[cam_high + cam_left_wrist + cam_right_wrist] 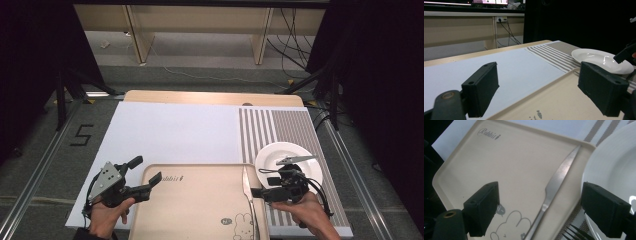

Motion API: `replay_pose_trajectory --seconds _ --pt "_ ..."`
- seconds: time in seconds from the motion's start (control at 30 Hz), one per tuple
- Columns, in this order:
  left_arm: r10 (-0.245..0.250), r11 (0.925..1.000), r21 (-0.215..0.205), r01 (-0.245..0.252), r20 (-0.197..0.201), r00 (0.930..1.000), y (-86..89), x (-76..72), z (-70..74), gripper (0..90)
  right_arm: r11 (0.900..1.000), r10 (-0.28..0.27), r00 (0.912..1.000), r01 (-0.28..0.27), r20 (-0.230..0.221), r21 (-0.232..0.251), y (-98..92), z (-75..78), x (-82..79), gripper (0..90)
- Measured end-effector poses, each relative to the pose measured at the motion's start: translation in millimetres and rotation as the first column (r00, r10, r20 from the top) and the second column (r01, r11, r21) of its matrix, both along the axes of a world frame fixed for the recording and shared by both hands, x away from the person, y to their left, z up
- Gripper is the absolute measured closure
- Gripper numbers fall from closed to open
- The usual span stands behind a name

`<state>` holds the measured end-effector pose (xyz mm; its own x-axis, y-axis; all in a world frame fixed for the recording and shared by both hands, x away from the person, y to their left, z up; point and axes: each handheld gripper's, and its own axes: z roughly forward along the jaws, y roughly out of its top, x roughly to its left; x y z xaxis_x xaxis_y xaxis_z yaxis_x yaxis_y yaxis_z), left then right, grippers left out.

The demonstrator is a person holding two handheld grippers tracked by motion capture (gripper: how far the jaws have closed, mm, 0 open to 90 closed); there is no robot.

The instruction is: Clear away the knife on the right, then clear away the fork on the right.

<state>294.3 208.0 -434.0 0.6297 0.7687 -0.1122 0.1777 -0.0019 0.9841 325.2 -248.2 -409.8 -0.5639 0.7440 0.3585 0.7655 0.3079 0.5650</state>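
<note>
We hold the right gripper [257, 191] low at the tray's [200, 210] right edge, pointing left across it, jaws spread wide and pinching nothing. The knife [554, 186] lies free on the tray between and below those jaws, along the right rim, its silver blade tapering away from us. The white plate [280, 152] sits just beside the tray on the striped mat [285, 127]. Our left gripper [147, 181] rests at the tray's left corner, jaws spread and empty.
</note>
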Motion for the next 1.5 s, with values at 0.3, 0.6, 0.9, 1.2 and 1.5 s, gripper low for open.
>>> replay_pose_trajectory --seconds 0.3,0.6,0.9,1.2,1.5 --pt "-0.007 1.0 0.002 0.007 -0.001 1.0 -0.2 -0.4 -0.4 16.0 0.999 -0.049 0.9988 0.049 0.009 -0.002 -21.0 2.3 -3.2 17.3" --pt "-0.01 0.9999 0.007 0.01 -0.001 0.9999 -1.1 0.2 -0.3 16.0 0.996 -0.067 0.9972 0.068 0.035 -0.049 -42.8 5.7 -7.7 20.1" --pt "-0.016 0.9998 0.007 0.016 0.0 0.9999 -0.7 -1.7 -0.7 16.0 0.99 -0.104 0.9936 0.107 0.045 -0.087 -65.5 7.9 -13.5 23.4" --pt "-0.023 0.9997 -0.007 0.023 0.003 0.9997 0.3 -1.5 -1.2 16.0 0.975 -0.155 0.9879 0.154 0.007 -0.161 -80.0 5.7 -19.2 27.4" --pt "-0.017 0.9999 -0.003 0.017 0.0 0.9999 0.6 -2.1 -1.0 16.0 0.969 -0.111 0.9938 0.11 0.007 -0.22 -92.9 2.7 -24.4 27.8"
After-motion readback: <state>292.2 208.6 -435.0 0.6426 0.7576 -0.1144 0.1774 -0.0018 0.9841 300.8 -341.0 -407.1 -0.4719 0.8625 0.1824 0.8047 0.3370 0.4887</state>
